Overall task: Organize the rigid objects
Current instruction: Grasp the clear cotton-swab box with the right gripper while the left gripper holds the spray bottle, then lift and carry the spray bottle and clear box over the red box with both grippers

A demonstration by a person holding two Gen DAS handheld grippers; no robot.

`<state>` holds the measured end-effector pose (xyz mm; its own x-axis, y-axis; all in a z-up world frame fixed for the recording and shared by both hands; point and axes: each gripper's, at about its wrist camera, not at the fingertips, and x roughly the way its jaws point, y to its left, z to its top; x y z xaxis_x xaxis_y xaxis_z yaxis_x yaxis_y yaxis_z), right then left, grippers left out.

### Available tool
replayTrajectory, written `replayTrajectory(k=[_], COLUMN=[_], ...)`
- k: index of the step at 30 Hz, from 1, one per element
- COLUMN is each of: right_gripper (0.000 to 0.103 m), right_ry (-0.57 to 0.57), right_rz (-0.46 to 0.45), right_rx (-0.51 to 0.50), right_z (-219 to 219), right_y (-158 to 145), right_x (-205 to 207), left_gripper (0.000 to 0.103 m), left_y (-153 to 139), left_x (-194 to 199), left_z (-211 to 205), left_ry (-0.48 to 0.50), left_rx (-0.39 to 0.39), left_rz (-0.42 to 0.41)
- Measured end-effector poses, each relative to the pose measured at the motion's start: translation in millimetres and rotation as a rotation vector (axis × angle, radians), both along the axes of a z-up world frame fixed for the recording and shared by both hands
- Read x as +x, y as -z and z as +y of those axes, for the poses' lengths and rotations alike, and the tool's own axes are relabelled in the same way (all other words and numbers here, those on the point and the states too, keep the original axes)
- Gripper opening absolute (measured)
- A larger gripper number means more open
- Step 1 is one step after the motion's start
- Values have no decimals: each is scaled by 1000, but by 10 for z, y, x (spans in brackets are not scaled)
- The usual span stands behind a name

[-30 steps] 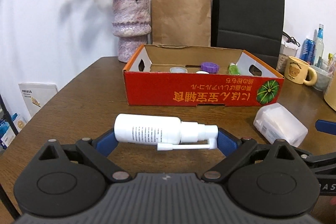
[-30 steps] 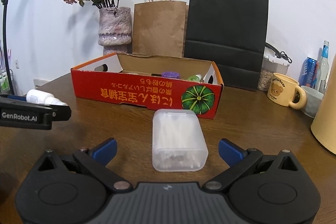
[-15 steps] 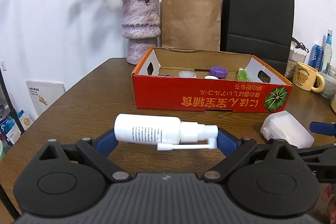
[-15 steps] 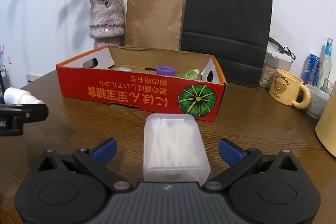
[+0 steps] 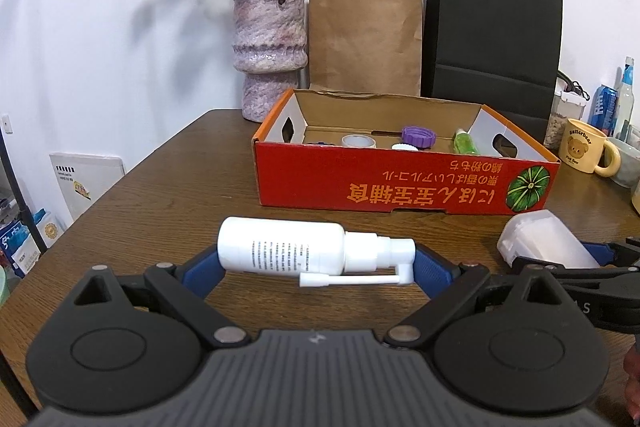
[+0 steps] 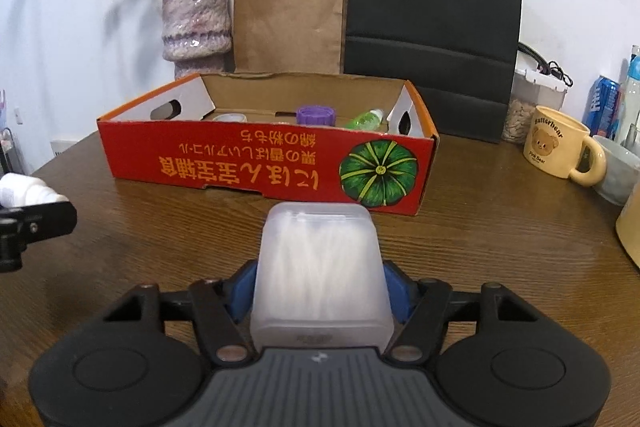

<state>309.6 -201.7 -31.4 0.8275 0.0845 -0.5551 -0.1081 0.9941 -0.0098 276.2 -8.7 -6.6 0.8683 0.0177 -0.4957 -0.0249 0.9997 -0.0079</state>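
Nearest, the left tongs (image 5: 318,263) pinch a white spray bottle (image 5: 288,251) lying crosswise between the blue pads. The right tongs (image 6: 320,289) are closing around a frosted plastic box (image 6: 320,267) on the brown counter (image 6: 500,227), pads at its sides. Farther off stands the red cardboard box (image 6: 260,163), holding small items

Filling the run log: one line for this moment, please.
left gripper: shut on white plastic spray bottle | right gripper: closing around translucent plastic swab box | red cardboard box: ahead
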Motion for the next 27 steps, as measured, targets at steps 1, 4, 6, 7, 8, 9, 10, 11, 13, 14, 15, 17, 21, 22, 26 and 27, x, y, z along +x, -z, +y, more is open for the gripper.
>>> replayTrajectory(k=[1,4,6,7,8,9,10,11,13,14,15,17,21,22,26,27], right_gripper=[64,64,64,64,64,64,64,64,64,64,64,64,64,64,64,64], right_ry=[0,-1,-2,-5,-7,-8,-9,-11,-14,-16,-18,-25,-35,-37,-41,-42], right_rz=[-8,-41,-62,-71,-80,-88,-97,-104,-117,-123,-129,-140,-169,-176,-200,-204], right_rx=[2,10,13,16,19,20,21,24,26,26,27,30,34,37,42,43], right_z=[-8,-16,-22,-23,-23,-21,-23,-24,-23,-20,-23,-26,-21,-19,3,4], right_y=[-15,-73,-119,-139,-160,-178,-196,-216,-248,-263,-280,-318,-404,-427,-506,-520], right_x=[-12,-57,-87,-101,-113,-127,-140,-153,-176,-185,-199,-226,-292,-306,-342,-341], left_gripper=[98,98,98,98,98,98,98,98,98,98,98,98,98,98,98,98], left_y=[-1,-4,-9,-14,-20,-27,-36,-45,-66,-79,-92,-121,-184,-198,-261,-279], left_x=[0,-4,-5,-4,-3,-2,0,-2,-4,-10,-15,-19,-28,-23,-2,3], left_z=[0,5,1,-1,0,-1,-2,-5,-15,-24,-30,-41,-47,-49,-57,-63], left_ry=[1,2,2,2,2,2,1,0,1,1,2,0,-2,-2,-2,-2], left_rx=[-1,-3,-3,-5,-9,-12,-14,-17,-21,-21,-19,-14,-20,-21,-29,-31], left_rz=[-1,-1,-2,-3,-3,-3,-4,-6,-10,-15,-20,-31,-48,-51,-62,-66])
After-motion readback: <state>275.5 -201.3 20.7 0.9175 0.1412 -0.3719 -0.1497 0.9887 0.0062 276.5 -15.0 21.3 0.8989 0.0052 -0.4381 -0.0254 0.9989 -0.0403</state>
